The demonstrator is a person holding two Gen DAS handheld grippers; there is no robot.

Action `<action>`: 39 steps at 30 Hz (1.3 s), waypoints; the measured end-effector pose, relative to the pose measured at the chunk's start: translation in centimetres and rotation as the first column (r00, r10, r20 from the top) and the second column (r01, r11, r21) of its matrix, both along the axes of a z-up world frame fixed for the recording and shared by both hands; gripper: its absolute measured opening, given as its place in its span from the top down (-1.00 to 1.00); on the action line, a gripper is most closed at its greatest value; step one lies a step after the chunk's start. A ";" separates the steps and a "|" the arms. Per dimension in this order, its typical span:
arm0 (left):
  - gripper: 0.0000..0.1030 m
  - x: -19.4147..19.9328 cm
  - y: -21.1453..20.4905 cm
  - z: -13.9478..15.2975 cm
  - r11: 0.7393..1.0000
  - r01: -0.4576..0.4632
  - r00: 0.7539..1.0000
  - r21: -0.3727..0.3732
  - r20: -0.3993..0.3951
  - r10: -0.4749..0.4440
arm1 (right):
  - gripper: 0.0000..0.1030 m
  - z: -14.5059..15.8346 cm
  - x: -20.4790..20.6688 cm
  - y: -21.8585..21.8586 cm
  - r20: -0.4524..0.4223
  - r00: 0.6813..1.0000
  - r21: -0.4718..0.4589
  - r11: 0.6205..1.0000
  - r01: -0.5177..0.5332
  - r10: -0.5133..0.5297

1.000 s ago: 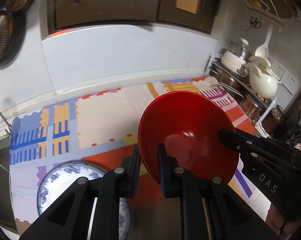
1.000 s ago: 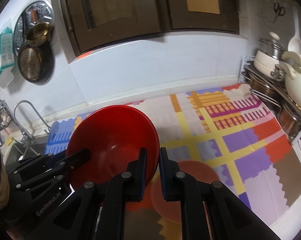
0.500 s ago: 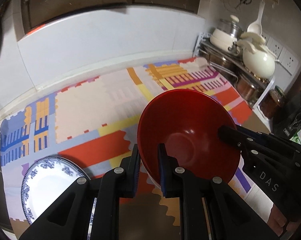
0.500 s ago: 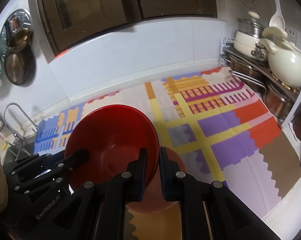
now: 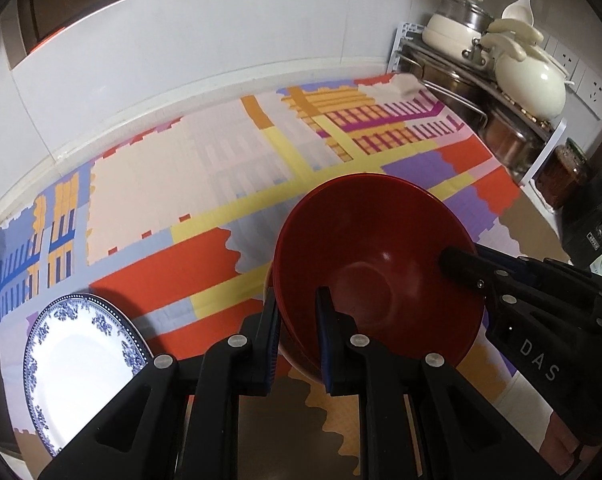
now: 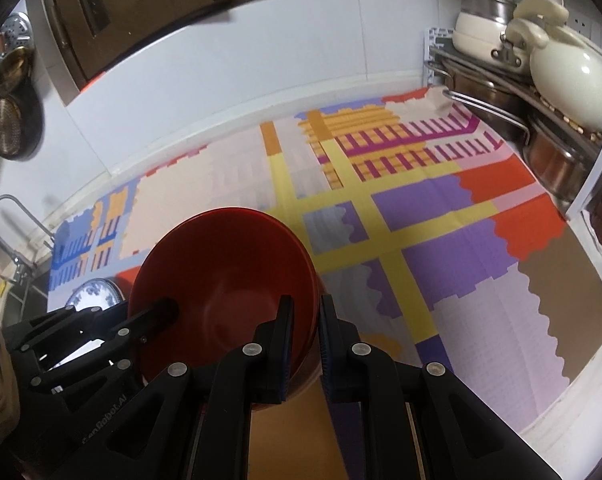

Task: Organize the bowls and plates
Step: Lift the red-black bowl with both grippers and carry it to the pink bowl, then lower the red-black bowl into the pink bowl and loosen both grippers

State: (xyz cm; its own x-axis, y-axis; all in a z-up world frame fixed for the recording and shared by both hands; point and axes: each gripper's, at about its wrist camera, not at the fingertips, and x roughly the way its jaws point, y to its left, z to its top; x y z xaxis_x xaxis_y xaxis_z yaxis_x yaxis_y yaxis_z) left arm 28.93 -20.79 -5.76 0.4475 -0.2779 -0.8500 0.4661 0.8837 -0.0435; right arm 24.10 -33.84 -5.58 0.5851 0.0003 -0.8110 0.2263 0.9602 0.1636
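A red bowl [image 5: 377, 264] hangs tilted just above the patterned mat [image 5: 205, 184], gripped on two opposite sides. My left gripper [image 5: 297, 312] is shut on its near-left rim. My right gripper [image 6: 306, 312] is shut on the opposite rim and shows in the left wrist view as a black finger [image 5: 461, 264] inside the bowl. Under the held bowl a second red bowl [image 5: 301, 368] peeks out on the mat; whether the two touch I cannot tell. A blue-and-white plate [image 5: 81, 364] lies flat on the mat to the left.
At the right a metal rack [image 5: 461, 92] carries steel pots and a cream kettle [image 5: 529, 80], with a jar [image 5: 565, 176] beside it. A white tiled wall [image 5: 205, 40] runs along the back. A sink tap [image 6: 17, 216] stands at the far left.
Both grippers have sunk with the red bowl toward the mat and tipped further down. The bowl now sits close over the second red bowl, and more of the plate shows.
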 end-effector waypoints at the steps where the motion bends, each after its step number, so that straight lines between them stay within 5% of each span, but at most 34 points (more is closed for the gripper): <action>1: 0.65 0.0 -0.1 -0.2 1.000 -0.002 1.000 0.005 -0.004 0.002 | 0.74 -0.2 0.0 -0.1 -0.005 1.000 0.000 1.000 -0.002 0.002; 11: 0.63 0.2 -0.5 -1.1 0.999 -0.014 1.000 0.040 0.001 0.014 | 0.73 -1.8 0.5 -0.5 -0.040 0.999 0.007 1.000 -0.018 0.018; 16: 0.19 0.1 -0.3 -0.5 1.000 -0.018 0.999 0.023 0.036 0.017 | 0.72 -2.1 0.6 -0.5 -0.042 0.999 0.007 1.000 -0.021 0.021; 18: 0.19 -0.1 -0.2 -0.2 0.999 -0.021 0.998 0.030 0.056 0.019 | 0.71 -2.2 0.6 -0.5 -0.041 0.999 0.012 1.000 -0.024 0.025; 20: 0.10 -0.2 -0.1 0.0 0.999 -0.020 0.998 0.027 0.056 0.019 | 0.47 -2.2 0.5 -0.5 -0.044 0.999 0.019 1.000 -0.025 0.026; 39: 0.05 -0.4 1.4 1.6 0.998 -0.057 0.995 -0.001 0.077 0.057 | 0.37 0.3 -0.7 0.0 0.009 1.000 -0.011 1.000 -0.008 0.008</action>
